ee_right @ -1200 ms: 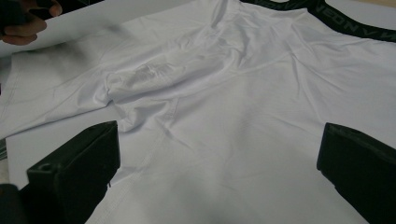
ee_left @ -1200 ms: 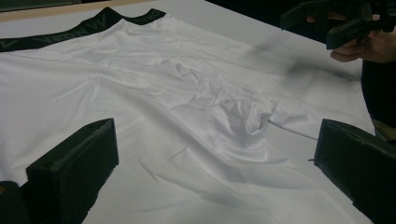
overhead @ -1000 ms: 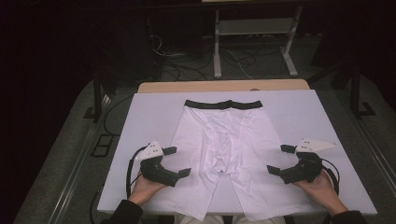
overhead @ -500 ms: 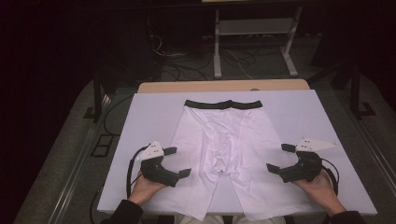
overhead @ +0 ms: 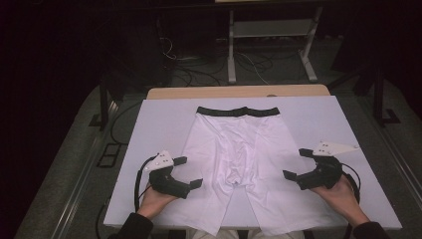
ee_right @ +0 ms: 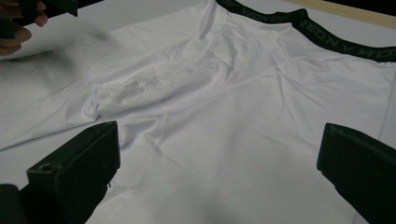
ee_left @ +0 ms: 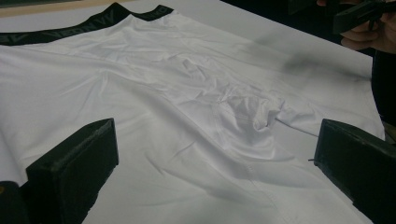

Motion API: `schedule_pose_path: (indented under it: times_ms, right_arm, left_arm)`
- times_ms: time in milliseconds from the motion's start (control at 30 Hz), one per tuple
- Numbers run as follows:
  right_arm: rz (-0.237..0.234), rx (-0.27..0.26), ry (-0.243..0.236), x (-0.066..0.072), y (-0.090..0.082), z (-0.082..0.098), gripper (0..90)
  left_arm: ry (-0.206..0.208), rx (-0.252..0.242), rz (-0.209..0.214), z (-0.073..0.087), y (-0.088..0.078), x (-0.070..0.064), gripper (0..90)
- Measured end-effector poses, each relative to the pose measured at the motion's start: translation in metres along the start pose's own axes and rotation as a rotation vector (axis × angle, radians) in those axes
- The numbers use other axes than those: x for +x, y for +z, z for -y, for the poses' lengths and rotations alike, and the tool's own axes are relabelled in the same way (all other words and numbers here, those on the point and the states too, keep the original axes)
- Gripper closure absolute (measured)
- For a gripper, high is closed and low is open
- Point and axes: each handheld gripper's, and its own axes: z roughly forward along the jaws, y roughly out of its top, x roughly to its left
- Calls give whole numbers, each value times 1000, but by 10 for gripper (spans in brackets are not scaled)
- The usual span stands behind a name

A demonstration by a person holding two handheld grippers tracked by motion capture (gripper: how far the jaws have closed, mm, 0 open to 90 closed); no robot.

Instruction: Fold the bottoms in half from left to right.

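White shorts [overhead: 238,164] lying flat on worktop [overhead: 318,119]; left gripper [overhead: 188,173] and right gripper [overhead: 297,164] hovering beside, spread wide, gripping nothing.

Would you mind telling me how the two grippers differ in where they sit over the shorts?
The left gripper hovers at the left leg's outer edge; the right gripper hovers at the right leg's outer edge. The left gripper sits slightly nearer the person than the right. Both are open, point inward over the shorts and hold nothing.
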Motion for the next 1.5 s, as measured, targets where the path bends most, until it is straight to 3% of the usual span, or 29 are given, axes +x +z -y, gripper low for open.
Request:
schedule_pose_path:
  times_ms: [800, 1500]
  right_arm:
    - [-44, 62, -44, 4, 29, -31, 0]
    - [-75, 65, -53, 2, 54, -60, 0]
  left_arm:
    - [-4, -8, -2, 0, -1, -1, 0]
    - [-5, -11, 0, 0, -2, -1, 0]
